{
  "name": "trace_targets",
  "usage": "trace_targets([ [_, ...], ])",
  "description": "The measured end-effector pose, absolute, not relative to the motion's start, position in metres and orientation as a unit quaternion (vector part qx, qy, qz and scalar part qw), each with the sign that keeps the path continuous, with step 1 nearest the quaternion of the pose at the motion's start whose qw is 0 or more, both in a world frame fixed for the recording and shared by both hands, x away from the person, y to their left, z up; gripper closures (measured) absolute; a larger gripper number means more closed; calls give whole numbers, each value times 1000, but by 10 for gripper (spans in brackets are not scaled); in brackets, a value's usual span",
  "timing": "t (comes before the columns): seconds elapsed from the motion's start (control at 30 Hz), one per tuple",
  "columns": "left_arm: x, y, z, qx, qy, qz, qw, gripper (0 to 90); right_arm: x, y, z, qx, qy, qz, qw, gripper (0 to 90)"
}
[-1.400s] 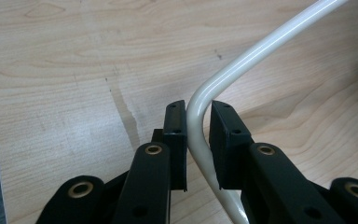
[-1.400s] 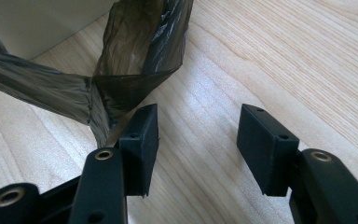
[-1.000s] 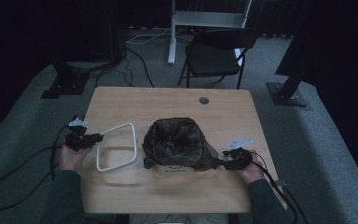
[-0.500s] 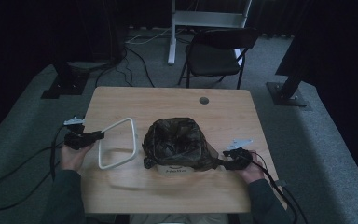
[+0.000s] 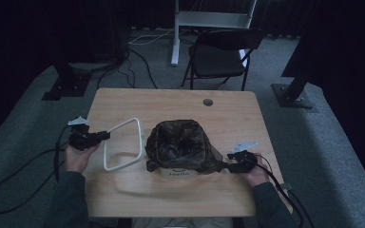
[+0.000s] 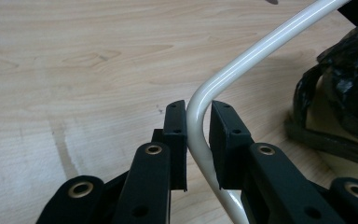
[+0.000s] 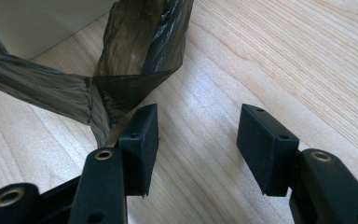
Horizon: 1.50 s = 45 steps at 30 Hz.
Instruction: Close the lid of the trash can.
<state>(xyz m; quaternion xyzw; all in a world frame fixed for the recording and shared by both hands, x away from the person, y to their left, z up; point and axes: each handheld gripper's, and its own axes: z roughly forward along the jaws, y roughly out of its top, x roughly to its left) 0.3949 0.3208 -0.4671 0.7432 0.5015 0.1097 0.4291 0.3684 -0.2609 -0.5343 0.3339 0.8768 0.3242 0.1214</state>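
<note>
A white tube frame point(image 5: 123, 142) is tilted up off the wooden table point(image 5: 171, 107), left of centre. My left gripper point(image 5: 104, 136) is shut on its near-left corner; in the left gripper view both pads of the left gripper point(image 6: 198, 109) press the bent tube of the frame point(image 6: 256, 51). A small white bin point(image 5: 178, 174) lined with a dark plastic bag point(image 5: 180, 145) stands mid-table. My right gripper point(image 5: 229, 165) is at the bag's right-hand flap. The right gripper point(image 7: 198, 121) stands open over bare wood, and the bag flap point(image 7: 130, 56) lies just outside its left jaw.
A round cable hole point(image 5: 208, 102) sits near the table's far edge. A dark folding chair point(image 5: 221, 52) stands behind the table, with stand bases point(image 5: 292, 95) and cables point(image 5: 138, 52) on the grey floor. Both forearms come in at the near edge.
The white frame and my left gripper have shifted slightly up and toward the bin. The right gripper has stayed put.
</note>
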Motion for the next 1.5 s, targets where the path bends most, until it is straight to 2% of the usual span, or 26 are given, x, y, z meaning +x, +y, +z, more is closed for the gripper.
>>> trace_targets([
  [1.23,404,266,-432,764,461,110,438,779,368,-261,-534,334,877,323,121,478],
  [1.5,405,252,-424,766,451,108,445,779,367,-257,-533,326,881,317,131,501],
])
